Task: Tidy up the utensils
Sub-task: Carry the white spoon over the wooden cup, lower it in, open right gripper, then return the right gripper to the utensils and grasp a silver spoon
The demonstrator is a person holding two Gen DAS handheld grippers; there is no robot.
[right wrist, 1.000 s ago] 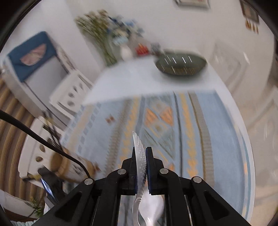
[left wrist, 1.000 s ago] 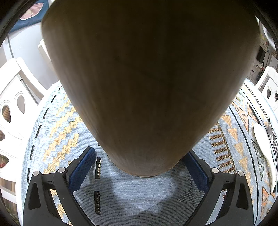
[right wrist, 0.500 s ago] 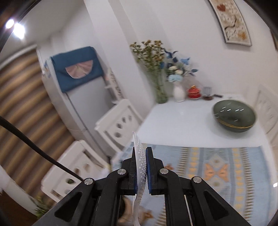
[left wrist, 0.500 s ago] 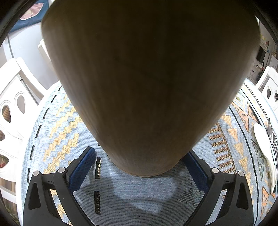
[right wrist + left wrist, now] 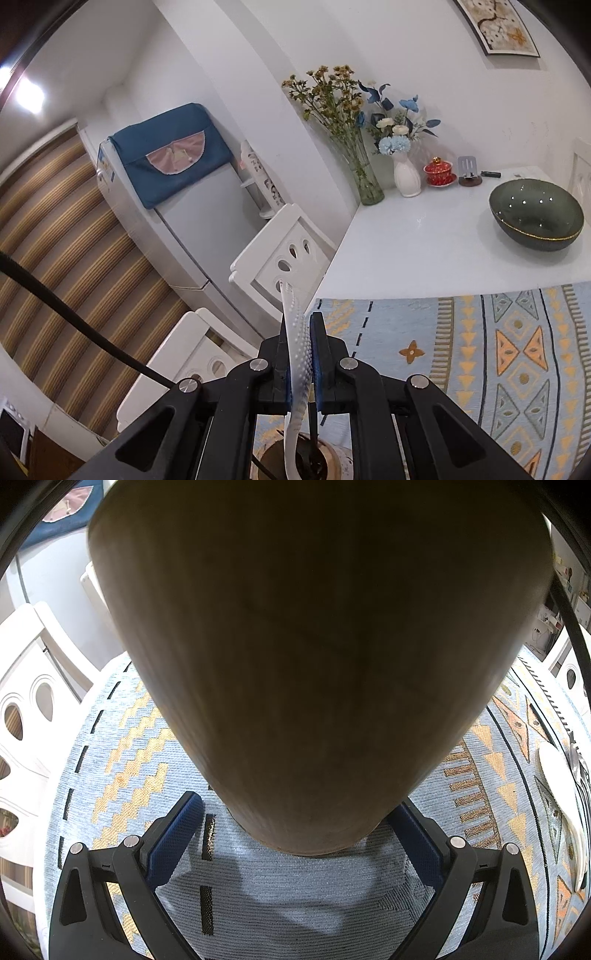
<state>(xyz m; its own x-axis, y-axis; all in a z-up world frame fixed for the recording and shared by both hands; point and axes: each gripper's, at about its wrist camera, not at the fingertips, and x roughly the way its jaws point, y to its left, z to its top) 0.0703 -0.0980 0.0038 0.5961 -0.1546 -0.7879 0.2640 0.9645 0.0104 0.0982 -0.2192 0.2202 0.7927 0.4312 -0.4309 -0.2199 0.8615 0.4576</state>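
Note:
A tall brown wooden utensil holder stands on the patterned blue and orange cloth and fills the left wrist view. My left gripper grips its base, one blue pad on each side. My right gripper is shut on a white utensil with a dotted handle, held edge-on. The utensil's lower end hangs over the mouth of the holder, where dark utensil handles stand. Its tip is hidden behind the gripper body.
A white spoon and metal cutlery lie on the cloth at the right. A dark green bowl, vases of flowers and a red lidded cup stand on the white table. White chairs line its left edge.
My right gripper has swung left and tilted up with the white utensil, from over the cloth to above the holder. The left gripper and the holder have not moved.

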